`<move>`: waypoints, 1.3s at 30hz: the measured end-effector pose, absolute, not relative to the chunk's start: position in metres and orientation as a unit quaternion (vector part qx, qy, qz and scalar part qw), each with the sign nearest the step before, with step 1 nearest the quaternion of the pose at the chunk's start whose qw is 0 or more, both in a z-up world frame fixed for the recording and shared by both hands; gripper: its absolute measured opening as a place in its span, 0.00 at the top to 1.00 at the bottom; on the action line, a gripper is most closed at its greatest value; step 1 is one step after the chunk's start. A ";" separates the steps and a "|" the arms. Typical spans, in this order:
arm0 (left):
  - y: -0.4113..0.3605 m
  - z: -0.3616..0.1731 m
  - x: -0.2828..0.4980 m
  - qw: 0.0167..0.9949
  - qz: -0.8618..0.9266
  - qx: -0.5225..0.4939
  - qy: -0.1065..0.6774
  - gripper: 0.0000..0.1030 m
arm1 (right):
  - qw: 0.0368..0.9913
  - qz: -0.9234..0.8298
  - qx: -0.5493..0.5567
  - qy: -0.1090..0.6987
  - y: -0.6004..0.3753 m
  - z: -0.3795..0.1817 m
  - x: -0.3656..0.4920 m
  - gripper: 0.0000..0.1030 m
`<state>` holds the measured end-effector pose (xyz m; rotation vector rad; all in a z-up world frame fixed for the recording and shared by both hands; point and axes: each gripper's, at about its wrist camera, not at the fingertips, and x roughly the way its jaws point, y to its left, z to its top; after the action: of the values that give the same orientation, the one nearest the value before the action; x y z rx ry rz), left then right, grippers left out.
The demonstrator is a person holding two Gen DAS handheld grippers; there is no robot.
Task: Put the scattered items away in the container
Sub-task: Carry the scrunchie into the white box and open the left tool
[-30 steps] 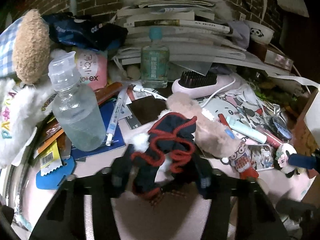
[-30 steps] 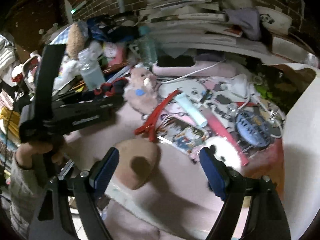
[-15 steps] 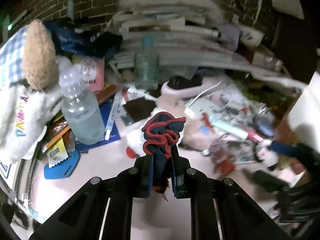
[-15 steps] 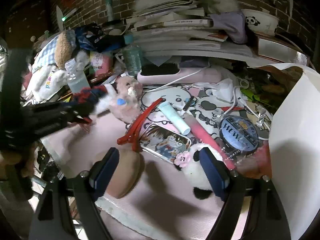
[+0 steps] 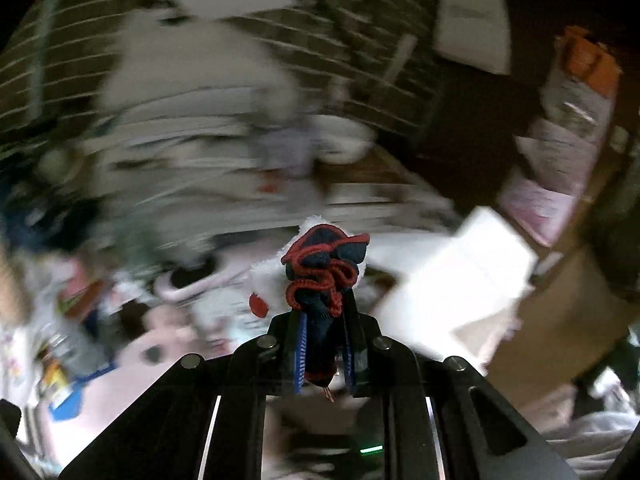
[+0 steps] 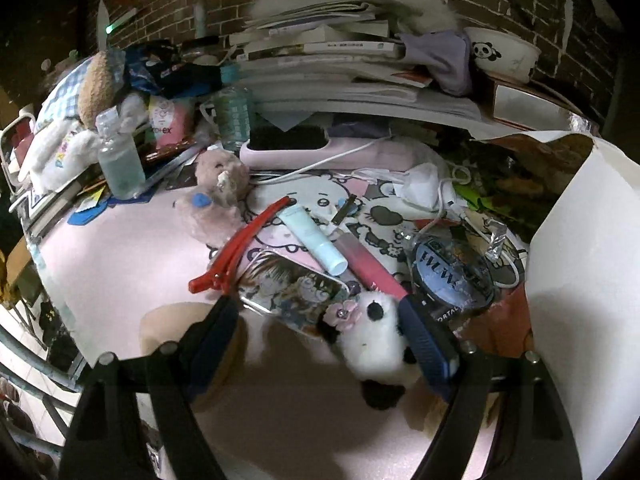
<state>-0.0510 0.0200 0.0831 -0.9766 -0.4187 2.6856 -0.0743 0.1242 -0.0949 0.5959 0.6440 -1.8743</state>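
Between the left gripper's [image 5: 324, 344] closed fingers sits a knitted toy [image 5: 324, 268].

Little can be read. In the right wrist view, the pink packet [image 6: 170, 124] behind the clear bottle shows the letters "ex" at the end of a partly hidden word. The round blue tin [image 6: 452, 276] on the desk bears large white letters, roughly "WoW", and "ORTAL" along its front rim. The left wrist view is too blurred for any text.
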 end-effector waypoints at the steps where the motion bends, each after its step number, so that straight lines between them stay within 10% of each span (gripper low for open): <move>1: 0.031 0.090 -0.056 0.144 0.919 -0.339 -0.139 0.91 | 0.509 -0.780 0.249 0.266 0.124 -0.095 -0.075 0.22; 21: 0.202 0.040 -0.163 0.229 0.810 -0.539 -0.016 0.87 | 0.517 -0.773 0.263 0.256 0.119 -0.097 -0.084 0.22; 26: 0.209 0.044 -0.159 0.218 0.821 -0.528 0.020 0.18 | 0.525 -0.769 0.260 0.257 0.120 -0.097 -0.084 0.22; 39: 0.162 0.111 -0.109 0.178 0.896 -0.401 0.063 0.09 | 0.561 -0.751 0.241 0.251 0.129 -0.094 -0.085 0.22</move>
<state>-0.1090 0.1623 0.1114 -1.1349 0.1781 2.5345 -0.0849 0.1292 -0.0942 0.5673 0.5922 -1.7708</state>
